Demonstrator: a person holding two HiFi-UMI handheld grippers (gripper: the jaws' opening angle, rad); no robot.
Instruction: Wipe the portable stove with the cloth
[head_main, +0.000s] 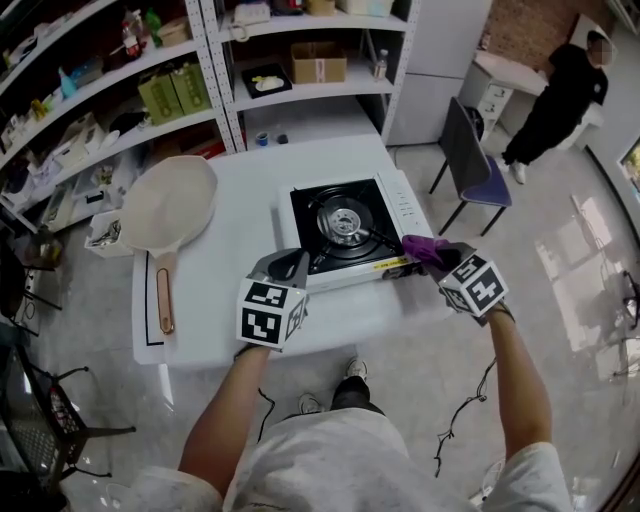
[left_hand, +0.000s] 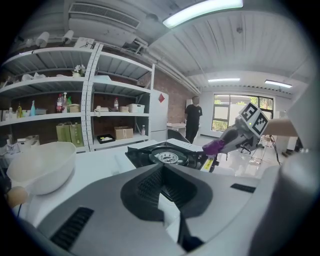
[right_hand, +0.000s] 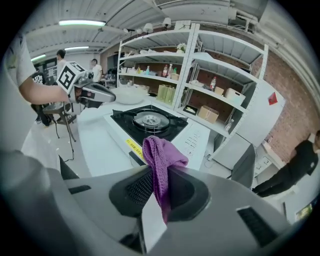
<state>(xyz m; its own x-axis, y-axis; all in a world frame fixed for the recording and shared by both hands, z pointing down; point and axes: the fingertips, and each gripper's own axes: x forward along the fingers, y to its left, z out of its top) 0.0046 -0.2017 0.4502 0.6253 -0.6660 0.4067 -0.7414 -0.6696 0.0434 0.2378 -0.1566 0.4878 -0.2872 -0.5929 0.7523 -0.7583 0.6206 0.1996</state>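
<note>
My right claw was clamped on the cloth. A bunched purple fold was pinched between the jaws, and a loose tuft stood out past the tips. The weave looked knitted and limp, so I judged it light and soft. It would drape and smear rather than scrub unless it was pressed flat. The hold sat low on the fold, which left enough free cloth ahead to meet the surface. A deeper bite would have put the jaw tips on the metal instead.

In the head view the cloth hung just by the front right corner of the stove. I could not tell whether it touched the casing. My left claw was closed with nothing between its jaws, and it hovered near the stove's front left corner. The stove sat on the white table, its black top and burner ring facing up. It looked like thin sheet metal, and I judged it light enough to slide under a firm wipe, so bracing it at the left edge seemed wise. A pan lay well apart to the left.
</note>
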